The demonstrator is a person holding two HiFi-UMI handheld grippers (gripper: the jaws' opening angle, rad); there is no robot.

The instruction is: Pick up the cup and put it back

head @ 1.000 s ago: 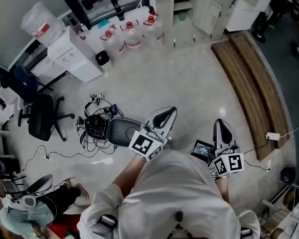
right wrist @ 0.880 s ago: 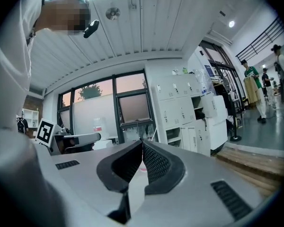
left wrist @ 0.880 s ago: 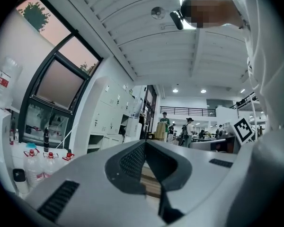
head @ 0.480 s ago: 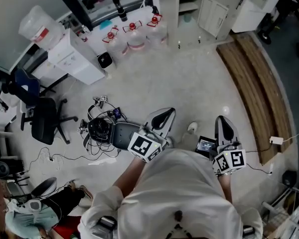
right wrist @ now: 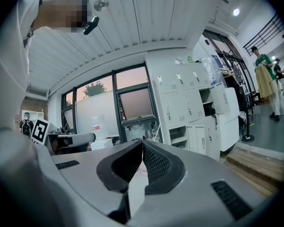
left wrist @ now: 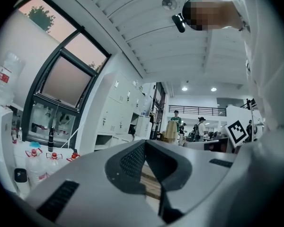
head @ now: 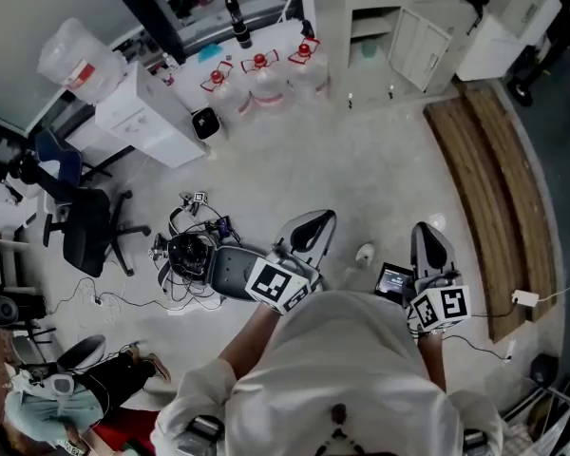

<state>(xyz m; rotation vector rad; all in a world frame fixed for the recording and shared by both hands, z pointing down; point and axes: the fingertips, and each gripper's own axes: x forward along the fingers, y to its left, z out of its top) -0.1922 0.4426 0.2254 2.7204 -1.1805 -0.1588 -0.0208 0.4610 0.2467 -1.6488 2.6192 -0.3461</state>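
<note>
No cup shows in any view. My left gripper (head: 313,224) is held level over the grey floor, jaws shut and empty; in the left gripper view its tips (left wrist: 144,144) meet in front of white lockers. My right gripper (head: 427,239) is beside it, also shut with nothing in it; in the right gripper view its tips (right wrist: 142,143) touch, facing windows and cabinets. A small white object (head: 364,253) lies on the floor between the two grippers; I cannot tell what it is.
Large water bottles (head: 256,74) and a white dispenser (head: 138,112) stand at the far wall beside white cabinets (head: 399,27). A wooden platform (head: 494,179) runs along the right. An office chair (head: 85,231) and tangled cables (head: 190,250) are left. A person (head: 66,392) sits lower left.
The whole view has shifted as both grippers travelled together across the floor toward the cabinets. The small white object came into view between them. Both jaws stayed shut.
</note>
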